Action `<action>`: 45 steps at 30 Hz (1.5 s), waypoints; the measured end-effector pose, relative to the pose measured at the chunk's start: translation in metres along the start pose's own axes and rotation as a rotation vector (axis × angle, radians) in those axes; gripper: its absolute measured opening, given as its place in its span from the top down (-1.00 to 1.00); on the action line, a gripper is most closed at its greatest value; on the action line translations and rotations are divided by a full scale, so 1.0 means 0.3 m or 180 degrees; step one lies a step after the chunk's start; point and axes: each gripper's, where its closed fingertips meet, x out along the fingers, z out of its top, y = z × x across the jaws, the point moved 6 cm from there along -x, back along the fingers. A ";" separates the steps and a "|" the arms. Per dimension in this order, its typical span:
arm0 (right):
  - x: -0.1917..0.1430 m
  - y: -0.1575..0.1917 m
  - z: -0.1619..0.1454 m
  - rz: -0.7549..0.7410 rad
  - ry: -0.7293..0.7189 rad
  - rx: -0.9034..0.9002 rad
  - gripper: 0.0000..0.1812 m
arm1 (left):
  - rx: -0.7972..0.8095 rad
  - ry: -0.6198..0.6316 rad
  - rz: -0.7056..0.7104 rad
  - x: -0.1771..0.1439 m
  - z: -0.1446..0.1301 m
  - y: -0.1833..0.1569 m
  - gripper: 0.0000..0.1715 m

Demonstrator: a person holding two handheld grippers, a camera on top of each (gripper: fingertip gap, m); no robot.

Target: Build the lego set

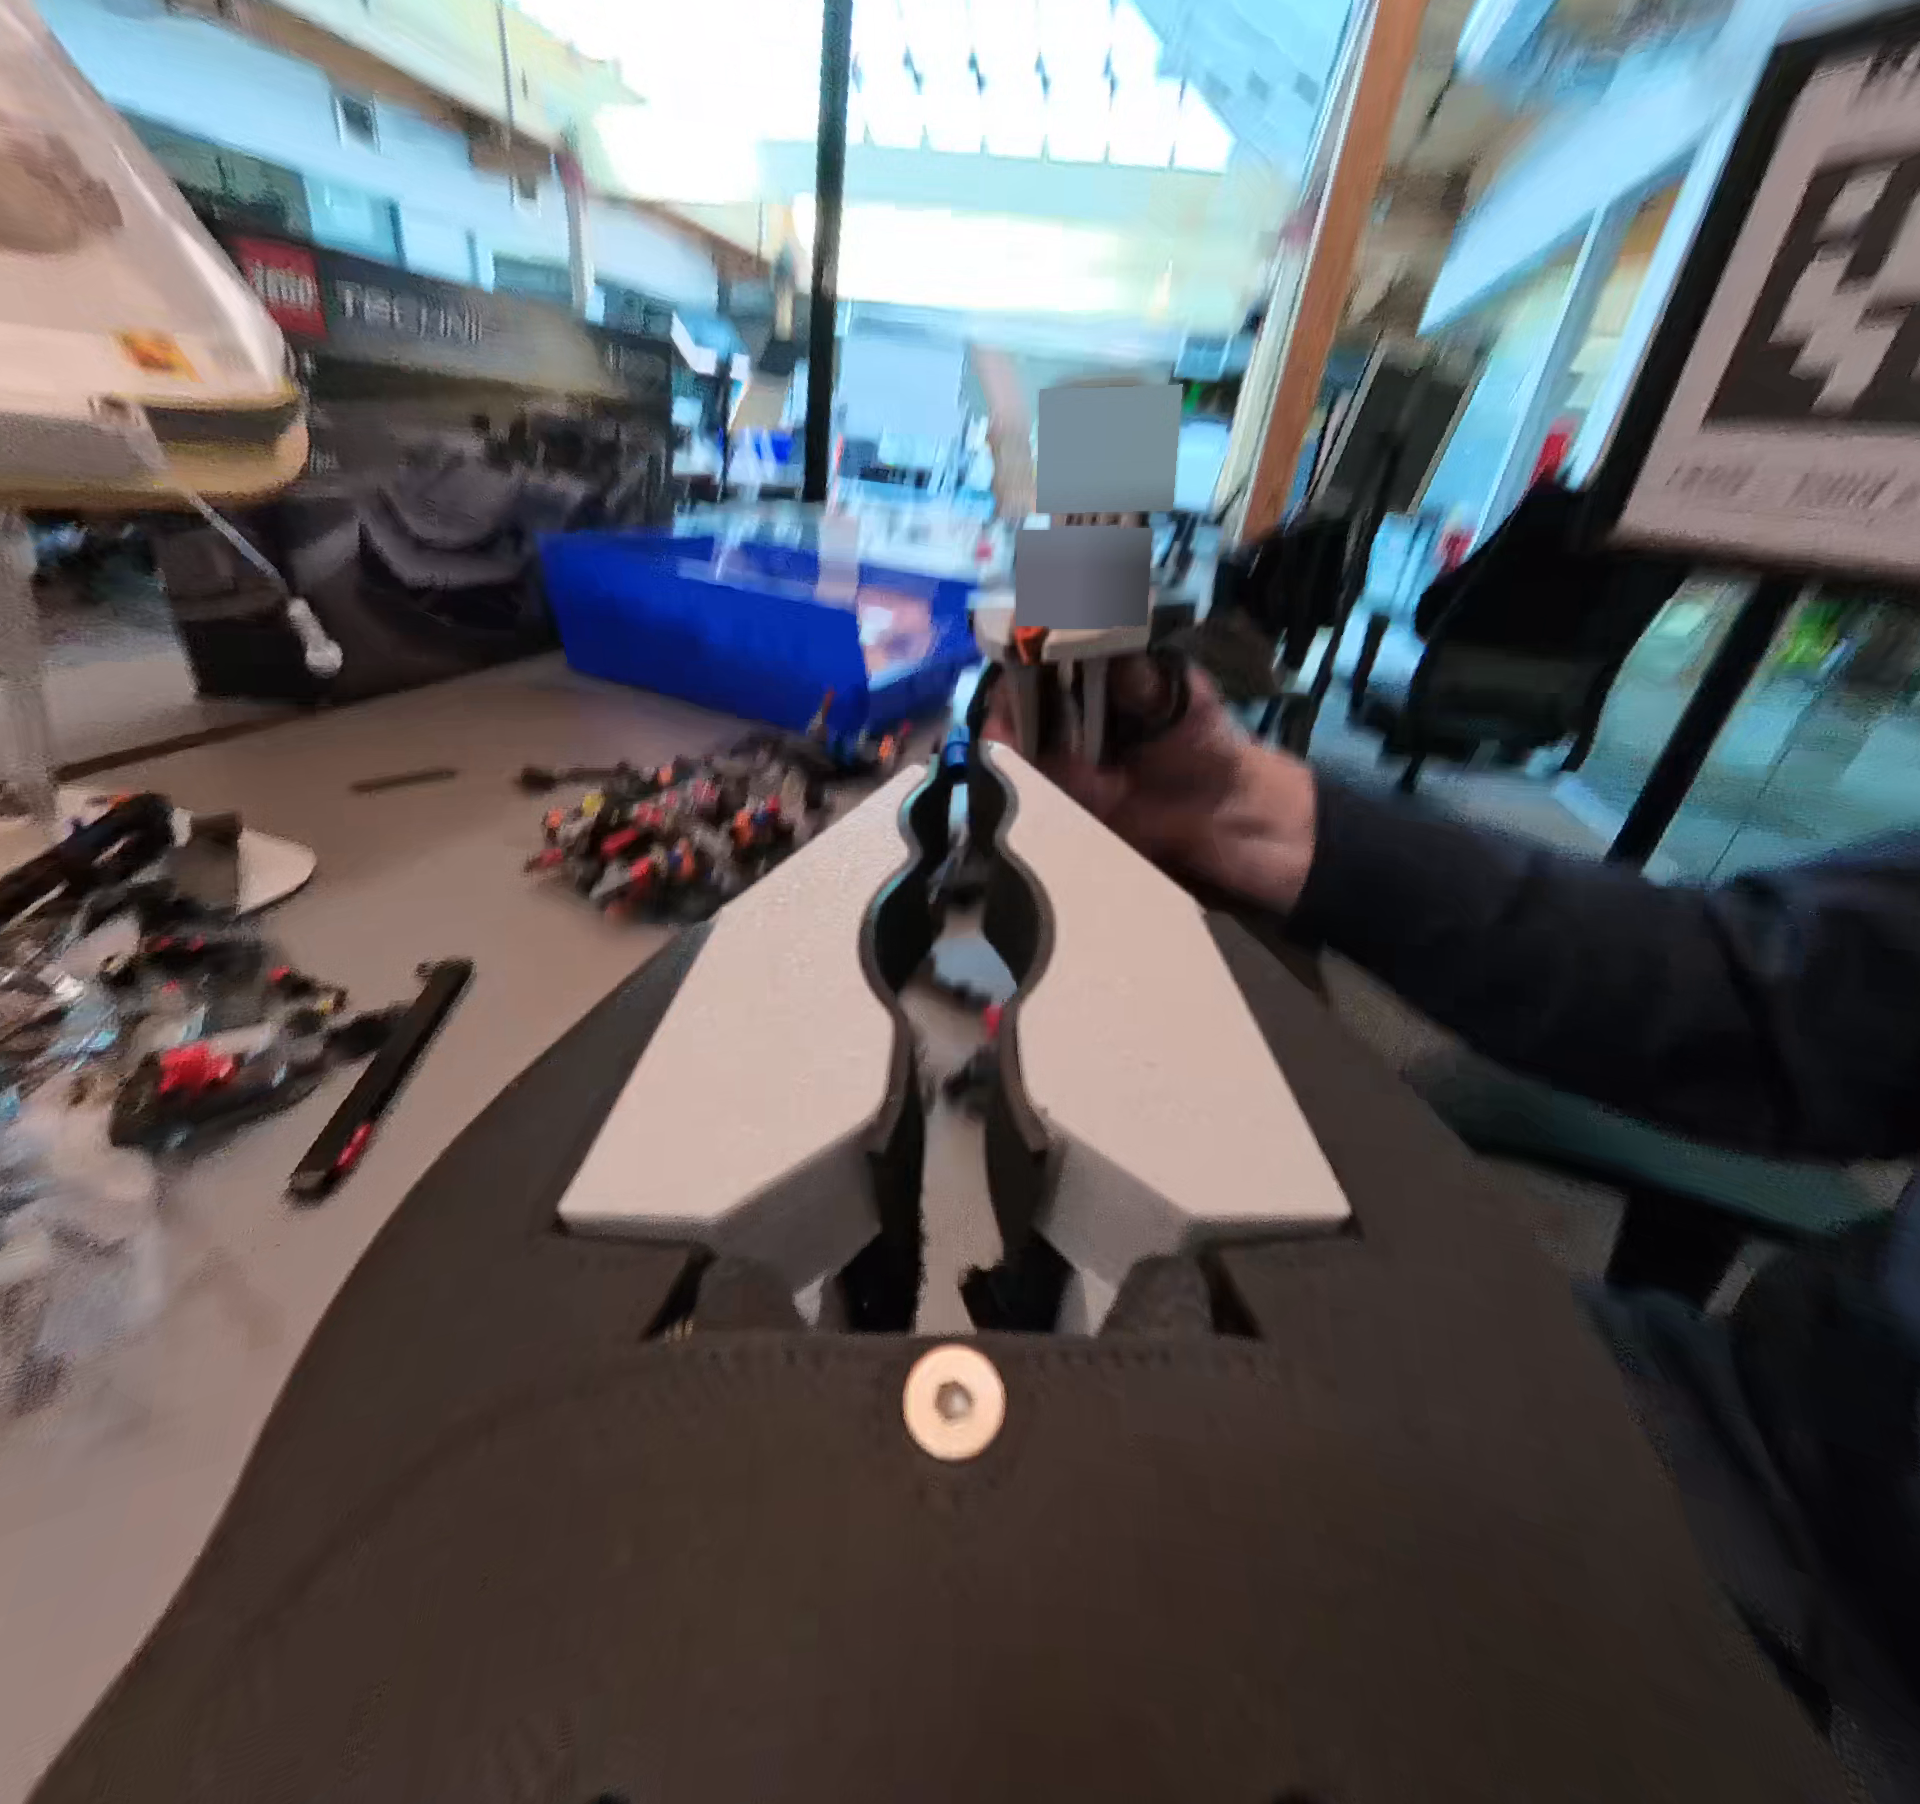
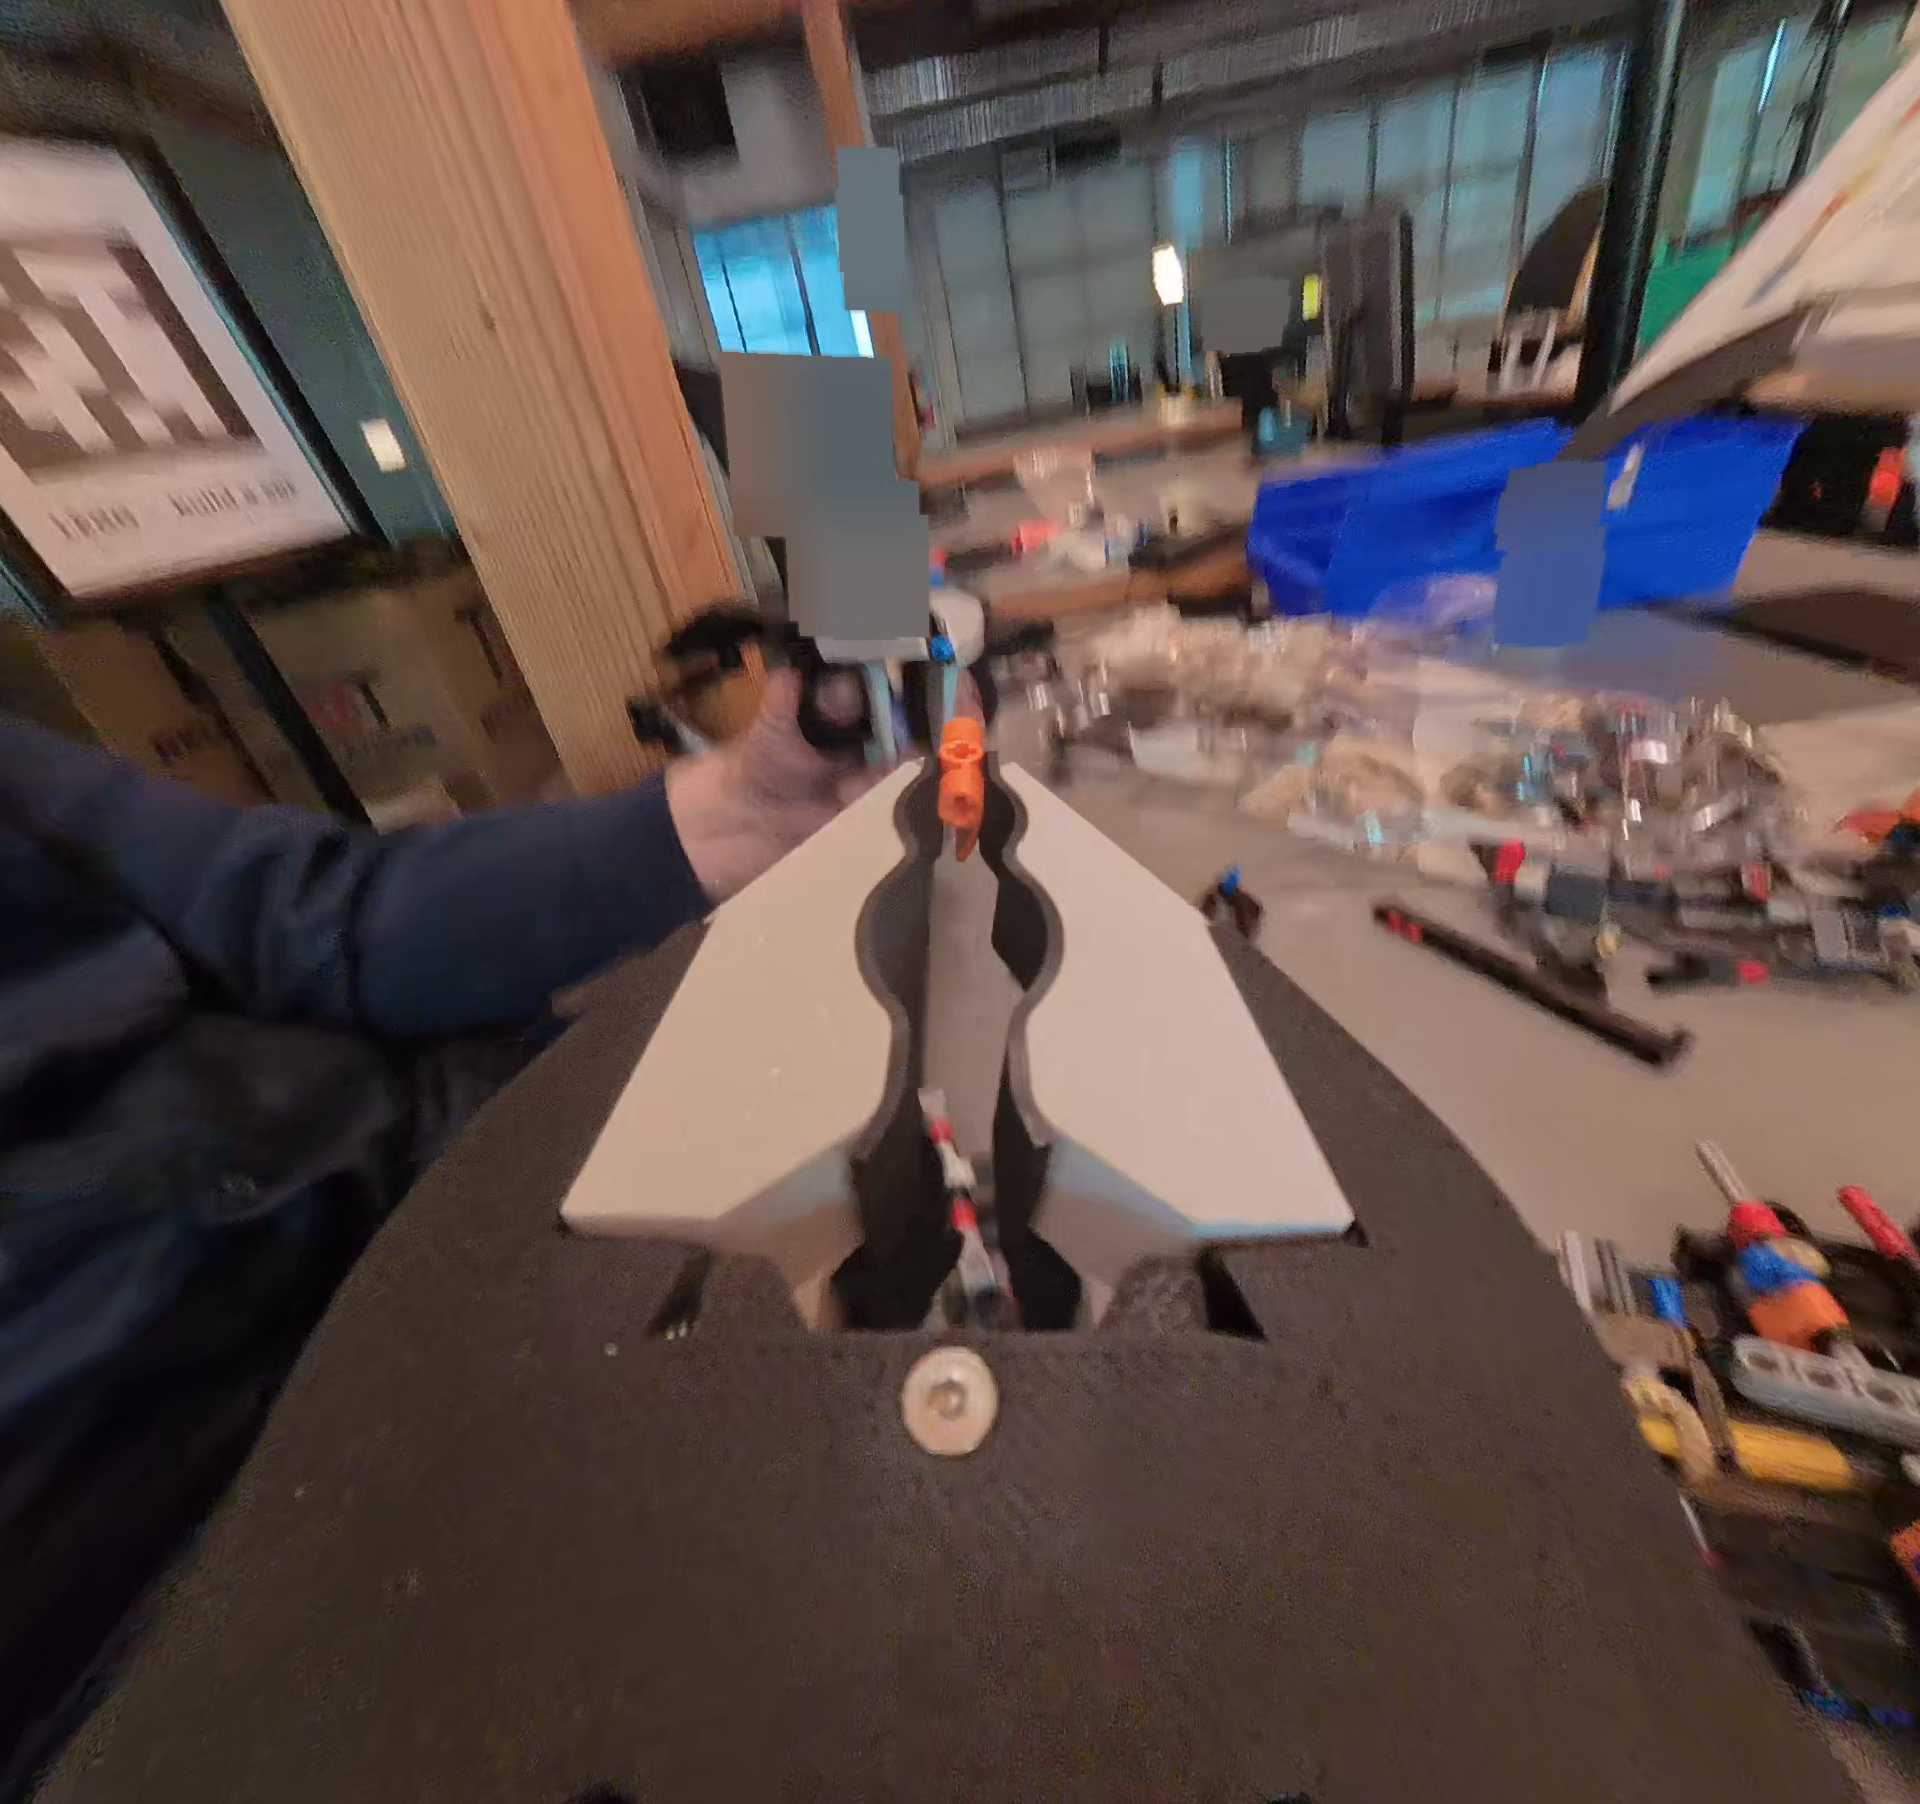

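Lego connector (image 2: 960, 786), small orange piece with pin holes, pinched in right claw (image 2: 962, 798), left claw (image 1: 958, 775) gripping blue-tipped black part (image 1: 956, 752)

On the tabletop (image 1: 436, 881) a pile of bricks (image 1: 675, 835) lies ahead of the left gripper (image 1: 961, 778), with a bin (image 1: 727, 611) behind it toward the far edge. Left of the pile lies a long beam (image 1: 379, 1079); farther left, more parts (image 1: 197, 1058) — near a stand base (image 1: 275, 866). In the right wrist view, bags (image 2: 1455, 767) sit mid-table before the bin (image 2: 1455, 518), the beam (image 2: 1527, 980) nearer, a tray (image 2: 1766, 1339) of parts at the near right edge. The right gripper (image 2: 956, 798) pinches a pin (image 2: 958, 783), a hand (image 2: 748, 798) just left.
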 end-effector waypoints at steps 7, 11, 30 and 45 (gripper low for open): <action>0.007 -0.037 -0.025 -0.0348 0.0162 0.0001 0.95 | 0.0542 0.1332 0.0609 0.093 -0.144 0.041 0.98; 0.021 -0.052 -0.044 -0.0457 0.0347 -0.0006 0.95 | 0.0799 0.1897 0.0754 0.130 -0.213 0.055 0.96; 0.094 -0.020 -0.112 -0.0343 0.0911 -0.0285 0.94 | 0.0706 0.1009 0.0567 0.113 -0.113 0.023 0.79; 0.120 -0.002 -0.136 -0.0280 0.1087 -0.0414 0.94 | 0.0892 0.1123 0.0206 0.169 -0.140 -0.040 0.85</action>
